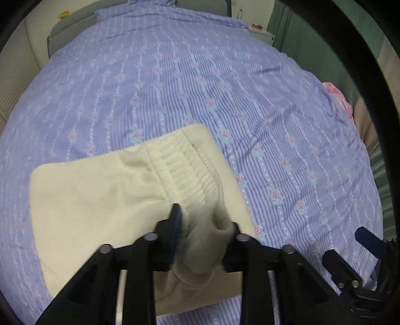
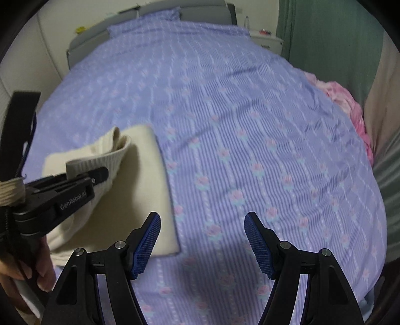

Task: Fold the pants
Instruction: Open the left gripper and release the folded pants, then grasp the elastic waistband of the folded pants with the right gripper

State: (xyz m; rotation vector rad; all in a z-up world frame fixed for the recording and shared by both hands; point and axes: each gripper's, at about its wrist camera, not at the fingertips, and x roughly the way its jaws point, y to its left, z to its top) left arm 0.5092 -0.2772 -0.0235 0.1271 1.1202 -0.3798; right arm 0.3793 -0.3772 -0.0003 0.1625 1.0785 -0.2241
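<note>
Cream pants [image 1: 100, 197] lie partly folded on the lilac striped bedspread [image 1: 200, 87], the elastic waistband [image 1: 185, 172] facing up. My left gripper [image 1: 203, 222] is shut on a ribbed cuff [image 1: 197, 265] of the pants and holds it over the folded stack. In the right wrist view the same pants [image 2: 147, 190] lie at the left, with the left gripper [image 2: 100, 175] clamped on the cuff [image 2: 107, 160]. My right gripper [image 2: 202, 240] is open and empty above the bedspread [image 2: 250, 125], just right of the pants.
A pink cloth [image 2: 347, 105] lies at the bed's right edge by a green curtain [image 2: 325, 37]. A grey headboard [image 2: 150, 12] and a white nightstand [image 2: 267, 40] stand at the far end. A wall runs along the left.
</note>
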